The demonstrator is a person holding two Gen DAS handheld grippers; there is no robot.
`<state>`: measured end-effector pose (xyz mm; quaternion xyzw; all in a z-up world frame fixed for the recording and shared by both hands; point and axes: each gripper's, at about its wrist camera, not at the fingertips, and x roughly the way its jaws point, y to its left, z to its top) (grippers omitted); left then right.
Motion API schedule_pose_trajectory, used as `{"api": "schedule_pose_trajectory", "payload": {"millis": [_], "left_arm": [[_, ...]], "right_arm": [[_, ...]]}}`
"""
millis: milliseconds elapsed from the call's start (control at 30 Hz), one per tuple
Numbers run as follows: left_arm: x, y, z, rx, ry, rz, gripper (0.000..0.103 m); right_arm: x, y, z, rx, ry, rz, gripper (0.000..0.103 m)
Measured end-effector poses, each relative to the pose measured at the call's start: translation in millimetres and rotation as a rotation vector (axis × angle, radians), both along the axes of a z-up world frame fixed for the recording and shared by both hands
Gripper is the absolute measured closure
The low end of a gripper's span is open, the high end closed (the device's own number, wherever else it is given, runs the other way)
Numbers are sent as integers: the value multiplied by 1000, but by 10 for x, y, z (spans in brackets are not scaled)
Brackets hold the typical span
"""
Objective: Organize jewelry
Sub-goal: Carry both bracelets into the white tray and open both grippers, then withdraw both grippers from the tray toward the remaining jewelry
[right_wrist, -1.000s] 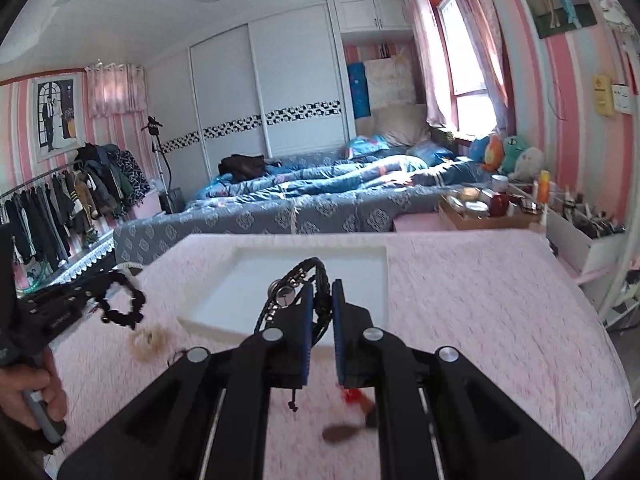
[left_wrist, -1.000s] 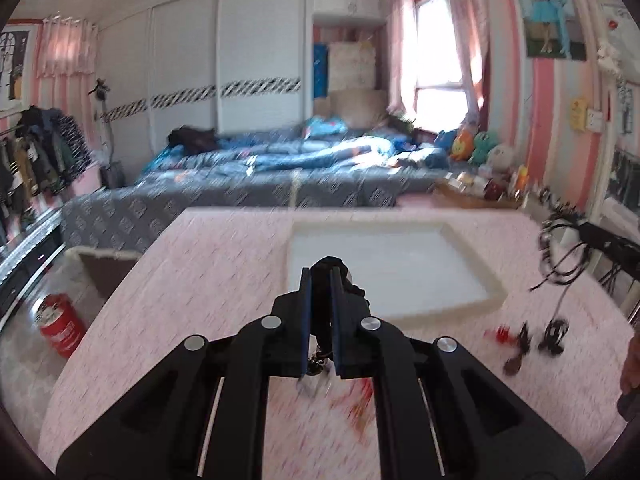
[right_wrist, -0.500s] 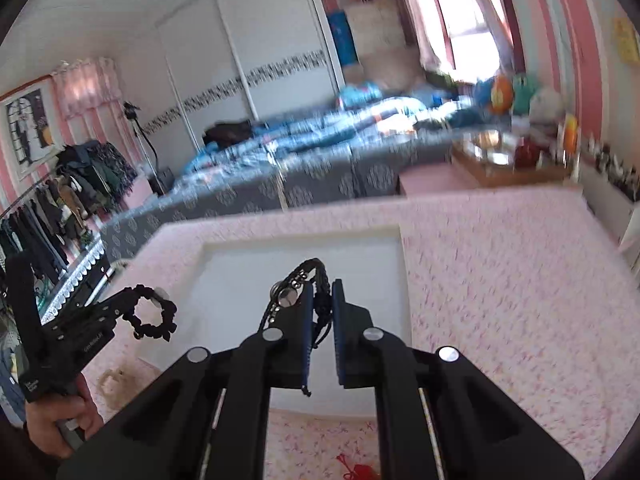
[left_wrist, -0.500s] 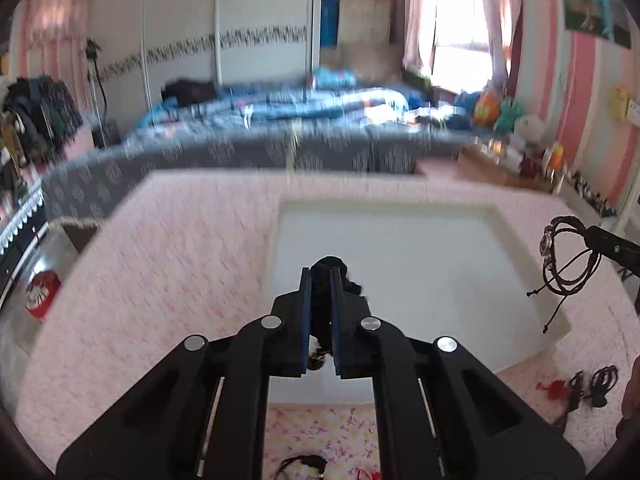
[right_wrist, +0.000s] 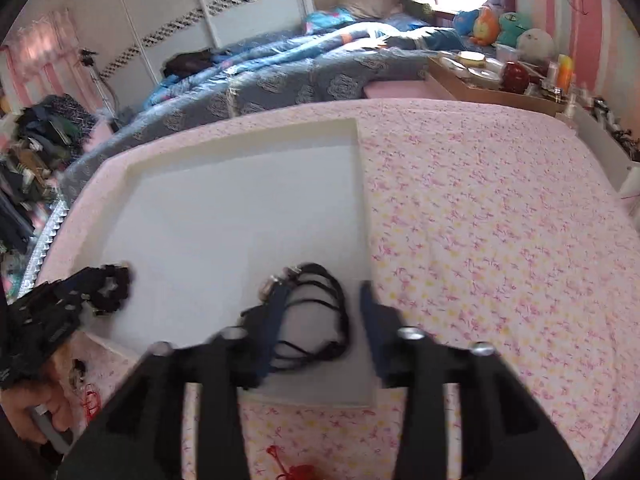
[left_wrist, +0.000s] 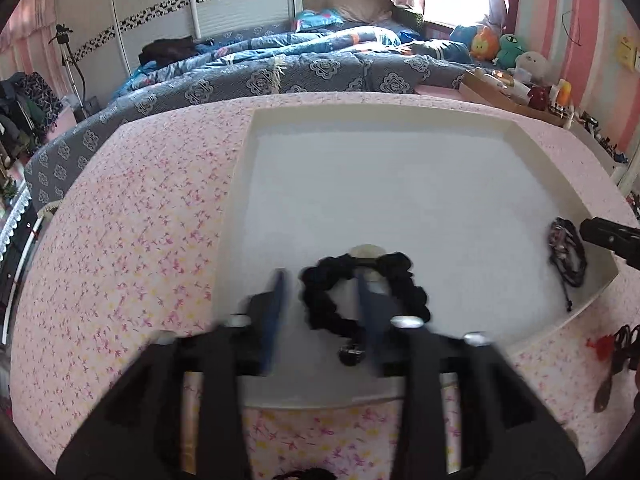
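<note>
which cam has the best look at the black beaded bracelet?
Left wrist: the black beaded bracelet lies whole in the white tray, between the left gripper's opened fingers. Right wrist shows it only blurred at the tray's left edge.

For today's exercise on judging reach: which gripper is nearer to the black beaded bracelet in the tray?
Left. The left gripper is over the beaded bracelet, which lies at its open jaws. The right gripper is across the tray, over the cord bracelet.

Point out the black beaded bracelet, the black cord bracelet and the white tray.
black beaded bracelet (left_wrist: 412, 294), left wrist view, right-hand bead arc
black cord bracelet (right_wrist: 338, 312), right wrist view, right cord loop
white tray (left_wrist: 400, 184), left wrist view, bare floor
</note>
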<state>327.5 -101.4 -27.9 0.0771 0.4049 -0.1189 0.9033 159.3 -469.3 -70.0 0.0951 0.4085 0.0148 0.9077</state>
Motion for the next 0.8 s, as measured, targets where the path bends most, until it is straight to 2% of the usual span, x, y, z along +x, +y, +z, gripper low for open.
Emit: {"api": "schedule_pose_trajectory", "payload": {"millis": [67,100,200,267,333,467,533,633,733,800], "left_arm": [[-19,13,44,-1,-22,1,38],[-33,37,84,-2,-35,7,32],[-101,129,333,-69,-79,9,31],[-156,169,525,-85,-117,13,31],[-272,248,776,-102,-174,17,25],[-582,427,1156,-58,-251,-1,23],[-843,615,1253,-69,-267,3,21],[-1225,821,1191,-73,-267,2,21],[-1746,1011,922,-80,-277,31,21],[-2119,1116,684,-130,-285,45,21]], "right_arm": [[16,4,27,-4,-5,9,49],[3,15,63,-3,-19,14,42],[-110,33,306,-22,-98,8,40],[-227,29,538,-30,-164,14,39],[-395,36,772,-66,-232,21,32],[-860,-81,1194,-139,-351,25,32],[-1133,-211,1306,-158,-399,7,26],[-1550,-403,1212,-156,-397,-24,25],[-1949,-454,897,-123,-365,-47,25],[-2197,-392,654,-128,-344,-56,25]]}}
